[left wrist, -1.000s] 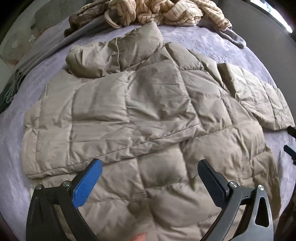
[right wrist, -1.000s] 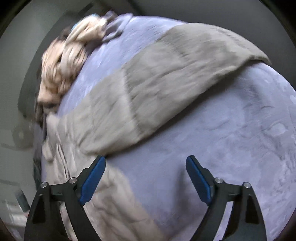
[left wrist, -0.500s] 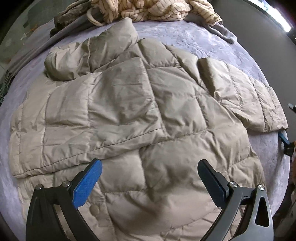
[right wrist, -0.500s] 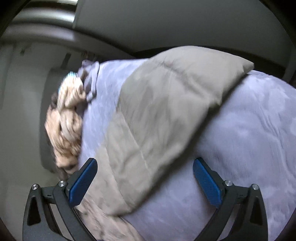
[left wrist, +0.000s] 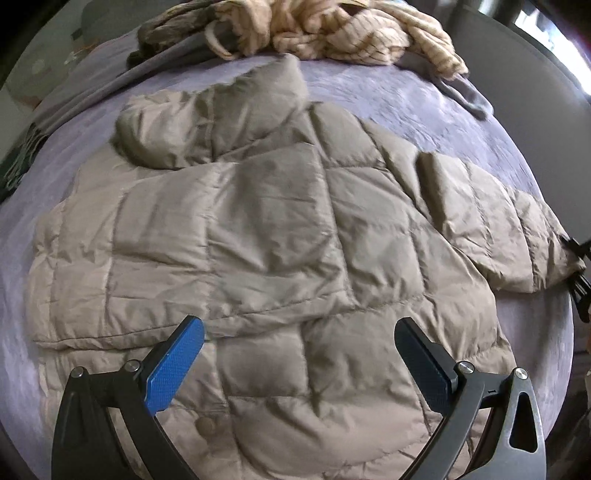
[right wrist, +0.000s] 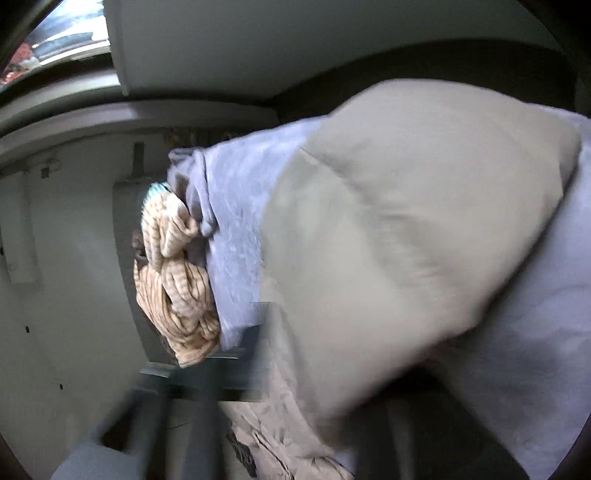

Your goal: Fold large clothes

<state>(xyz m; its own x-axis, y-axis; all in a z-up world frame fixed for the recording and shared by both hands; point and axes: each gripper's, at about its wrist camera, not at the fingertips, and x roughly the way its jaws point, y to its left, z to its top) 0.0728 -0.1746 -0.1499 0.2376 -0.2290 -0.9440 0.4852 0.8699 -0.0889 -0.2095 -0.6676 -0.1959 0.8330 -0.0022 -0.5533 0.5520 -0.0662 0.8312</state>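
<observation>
The bed (left wrist: 388,96), covered in a lavender spread, fills the area ahead of and below both grippers. A beige quilted puffer jacket (left wrist: 277,236) is laid flat on it, directly beneath the left gripper (left wrist: 299,328), with its lower panels between and under that gripper's fingers and its hood (left wrist: 207,129) ahead and slightly to the left. One sleeve is folded across the jacket body ahead of the left gripper. The other sleeve (left wrist: 498,221) is extended to the right of it, toward the right gripper (left wrist: 574,264).

A heap of cream striped knitwear (left wrist: 332,33) is located at the far edge of the bed, well ahead of the left gripper. A grey garment (left wrist: 465,92) is draped beside the heap, ahead and to the right.

The left gripper is released: its fingers are spread wide above the jacket and nothing is clamped.

The right gripper's jaws are closing. In the left wrist view the sleeve cuff is seen between its fingers. The right wrist view is blurred, so whether the pads press on the cuff cannot be told.
</observation>
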